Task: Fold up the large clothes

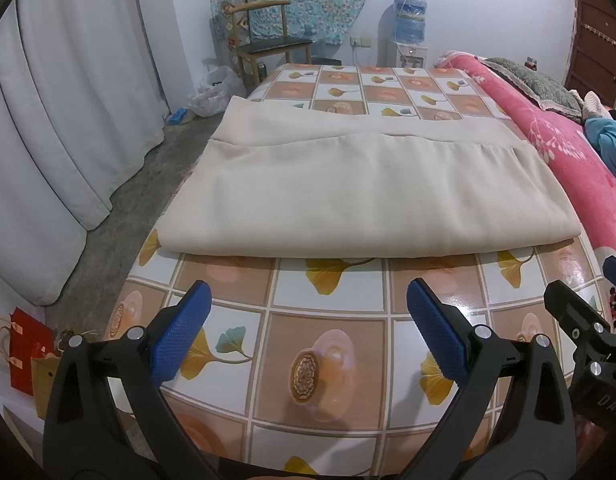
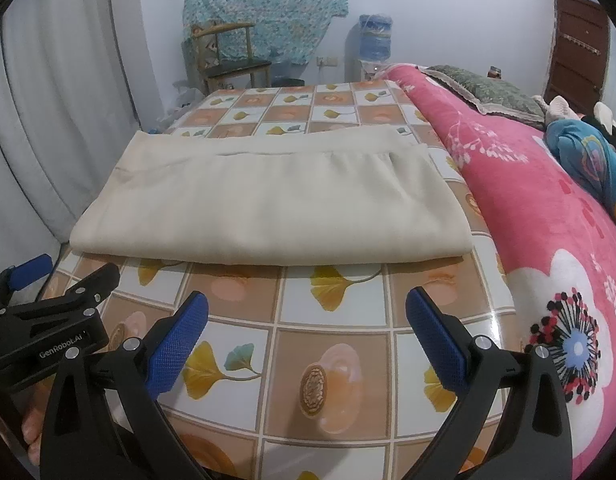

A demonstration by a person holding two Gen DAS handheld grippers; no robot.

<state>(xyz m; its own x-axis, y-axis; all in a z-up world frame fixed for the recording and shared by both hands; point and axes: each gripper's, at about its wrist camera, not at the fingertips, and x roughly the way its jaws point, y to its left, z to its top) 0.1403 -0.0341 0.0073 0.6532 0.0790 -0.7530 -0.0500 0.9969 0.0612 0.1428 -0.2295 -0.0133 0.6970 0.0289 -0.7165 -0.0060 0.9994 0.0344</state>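
One large table (image 1: 328, 352), covered in a tiled oilcloth, carries the work. On its middle we see the beige cloth (image 1: 348, 184) lying flat, already folded at least once, its doubled edge nearest us and one layer showing beyond the far edge. We judge further folds remain. Near the front edge, the left gripper (image 1: 308, 316) and right gripper (image 2: 307, 316) both stand spread apart, holding nothing, clear of the cloth.

Beige cloth (image 1: 348, 184); ginkgo-leaf checked tablecloth (image 1: 328, 320); pink floral blanket (image 2: 528, 200).
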